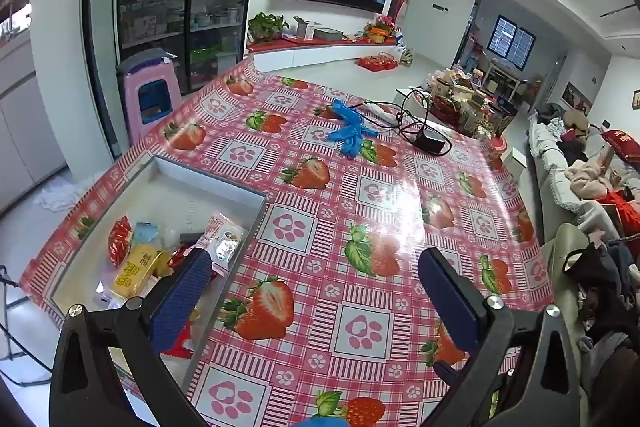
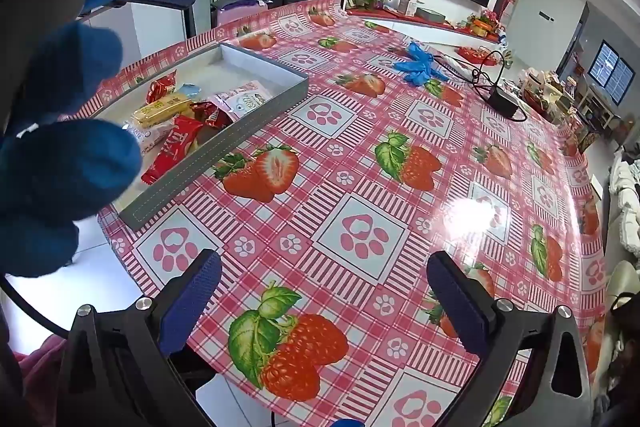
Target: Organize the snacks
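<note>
Wide-apart gripper [image 2: 324, 275], unreadable snack wrappers [image 2: 176, 143]

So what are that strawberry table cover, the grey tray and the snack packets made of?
The table cover looks like glossy plastic or oilcloth: the ceiling light glares off it. The grey tray seems covered in matte leather-like material over a stiff board, with a stitched line along its rim; I can't be sure. The snack packets look like shiny printed plastic film, crinkled and reflective.
</note>
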